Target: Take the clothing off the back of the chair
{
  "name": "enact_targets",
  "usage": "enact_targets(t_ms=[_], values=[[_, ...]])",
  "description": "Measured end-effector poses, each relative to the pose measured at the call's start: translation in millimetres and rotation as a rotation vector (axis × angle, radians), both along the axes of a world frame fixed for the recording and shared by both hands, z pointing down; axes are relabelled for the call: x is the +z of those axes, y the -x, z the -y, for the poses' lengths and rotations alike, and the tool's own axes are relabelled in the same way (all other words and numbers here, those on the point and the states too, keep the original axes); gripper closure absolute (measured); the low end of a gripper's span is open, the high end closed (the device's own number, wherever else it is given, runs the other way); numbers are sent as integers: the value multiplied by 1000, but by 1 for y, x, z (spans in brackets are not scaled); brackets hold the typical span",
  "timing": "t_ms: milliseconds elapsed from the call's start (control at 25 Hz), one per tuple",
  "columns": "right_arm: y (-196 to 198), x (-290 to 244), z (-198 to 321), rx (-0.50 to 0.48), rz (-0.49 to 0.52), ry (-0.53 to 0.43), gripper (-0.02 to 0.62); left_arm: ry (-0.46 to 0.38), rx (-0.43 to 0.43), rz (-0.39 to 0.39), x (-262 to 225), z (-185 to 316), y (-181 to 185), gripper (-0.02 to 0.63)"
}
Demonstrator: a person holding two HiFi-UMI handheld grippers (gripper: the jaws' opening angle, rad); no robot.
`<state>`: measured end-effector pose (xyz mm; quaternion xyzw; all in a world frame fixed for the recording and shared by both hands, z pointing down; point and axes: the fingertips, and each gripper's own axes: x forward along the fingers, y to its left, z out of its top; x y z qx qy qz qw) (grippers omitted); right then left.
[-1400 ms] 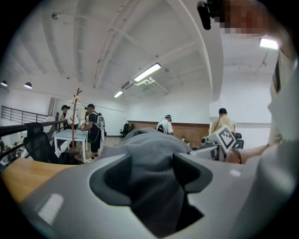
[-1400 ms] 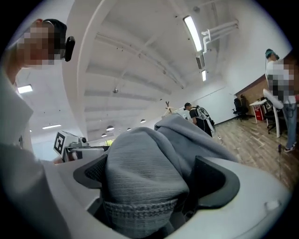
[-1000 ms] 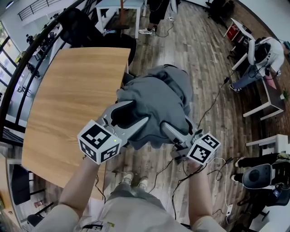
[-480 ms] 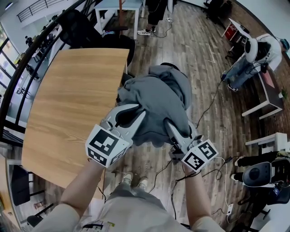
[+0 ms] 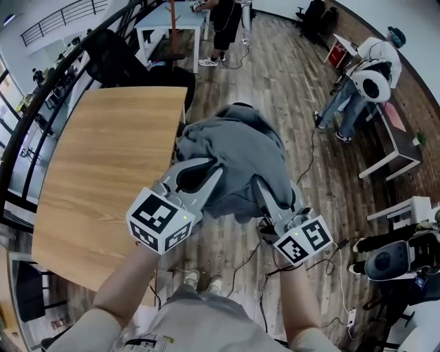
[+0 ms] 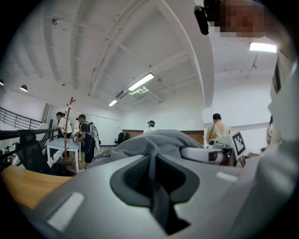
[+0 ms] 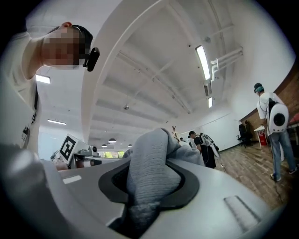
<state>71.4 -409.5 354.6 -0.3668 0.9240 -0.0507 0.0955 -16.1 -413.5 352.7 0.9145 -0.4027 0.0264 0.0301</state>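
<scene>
Left gripper view shows your left tongs (image 6: pixel 152 161) closing to a narrow gap, the pads pinching a thin fold of the grey garment (image 6: pixel 156 140). Your right tongs (image 7: pixel 148 186) are closing as well, nipped on a thicker roll of the same knit cloth, which bulges up between the jaws. From the head view the two tongs sit side by side at the garment's near edge, the left pair close to the bench (image 5: pixel 103 158) and the right pair farther from it. Your forearms run back from their marker cubes toward your body.

The garment lies in a rumpled heap just off the bench's long side, over the wooden floor (image 5: pixel 302 137). What it hangs on is covered, apart from a dark edge at its far end. Cables (image 5: pixel 313 148) trail across the floor on the garment's side, away from the bench. A black chair (image 5: pixel 117 48) stands at the bench's far end. Beyond that, a person (image 5: pixel 223 24) stands by a white table (image 5: pixel 172 20), and another person (image 5: pixel 357 82) bends over well away from the bench.
</scene>
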Motion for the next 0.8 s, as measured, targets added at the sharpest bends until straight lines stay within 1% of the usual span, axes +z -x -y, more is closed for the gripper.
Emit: enact_targets(t_ms=[240,520,680,800], values=[[-24,-53,-27,75,11,-91,485,-81,67,-15,-49,-22,-26,577],[-74,-111,-71,208,-4,-213,483,-194,200,-60,-103,-56,-79,575],[-103,-126,-98,281,-36,-240,483,-228,262,-68,-115,-81,-110,575],[-119,-124,-120,341,-59,-238,483,-225,318,-65,-110,-99,-129,575]])
